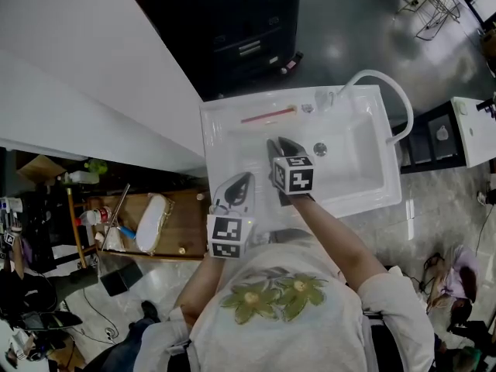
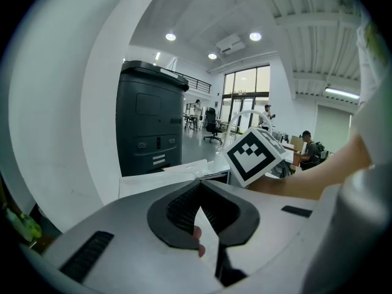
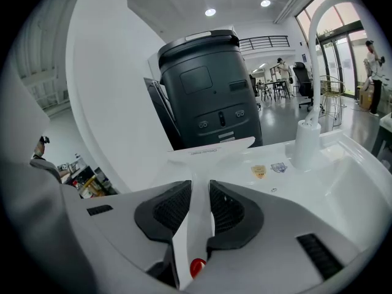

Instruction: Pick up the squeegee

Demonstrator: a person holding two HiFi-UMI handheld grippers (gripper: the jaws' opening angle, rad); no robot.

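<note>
Two grippers (image 1: 240, 183) (image 1: 284, 144), one squeegee (image 3: 211, 146), one sink (image 1: 232, 142), one faucet (image 1: 390, 85), one black bin (image 3: 208, 90), two stickers (image 3: 258, 171) (image 3: 279, 167) on its rim

White squeegee (image 3: 211, 150), slim handle clamped between the right gripper's (image 3: 200, 187) jaws, wide blade crosswise at the far end, printed lettering unreadable, apparently lifted clear of the white sink (image 3: 349, 147).

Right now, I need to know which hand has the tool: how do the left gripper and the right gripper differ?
The right gripper is shut on the squeegee, its white handle between its jaws; the left gripper has its jaw tips together on nothing. The right gripper reaches over the sink; the left gripper sits further back, at the sink's front edge. Both carry a marker cube and point toward the sink's back.
</note>
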